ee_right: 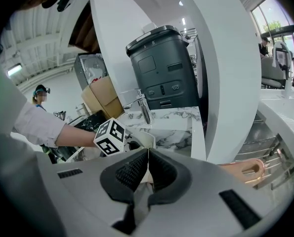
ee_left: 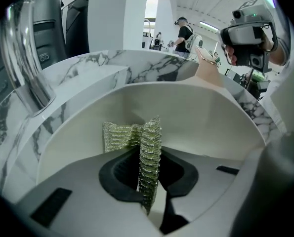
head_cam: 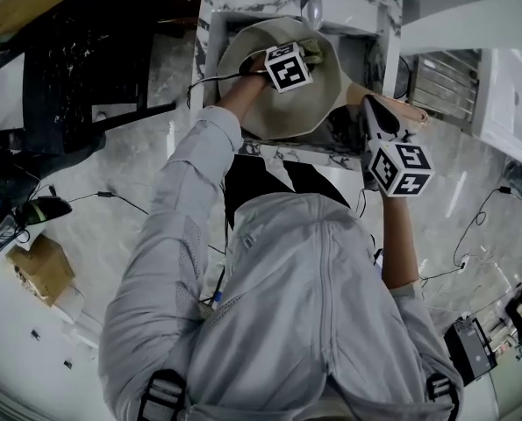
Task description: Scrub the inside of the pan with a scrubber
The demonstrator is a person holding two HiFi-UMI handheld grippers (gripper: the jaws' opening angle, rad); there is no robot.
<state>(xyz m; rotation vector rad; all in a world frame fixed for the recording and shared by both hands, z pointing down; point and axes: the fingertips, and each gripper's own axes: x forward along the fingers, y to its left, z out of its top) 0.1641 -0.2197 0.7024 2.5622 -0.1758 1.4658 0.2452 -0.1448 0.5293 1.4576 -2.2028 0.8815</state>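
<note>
A cream pan point(head_cam: 278, 112) sits tilted in the marble sink point(head_cam: 379, 7). Inside it, my left gripper point(head_cam: 306, 55) is shut on a gold-green mesh scrubber point(ee_left: 149, 152), which stands up between the jaws against the pan's inner wall point(ee_left: 196, 117). At the pan's right edge, my right gripper point(head_cam: 370, 117) is shut on the cream rim point(ee_right: 142, 141) beside the tan handle point(head_cam: 408, 109). That handle point(ee_right: 245, 171) shows to the right of the right gripper point(ee_right: 147, 169).
A chrome faucet point(head_cam: 311, 3) hangs over the sink's far side, just beyond the pan. A metal drying rack point(head_cam: 440, 82) lies right of the sink. A dark grey bin point(ee_right: 161, 68) stands behind the counter. Cables trail over the floor point(head_cam: 111, 196).
</note>
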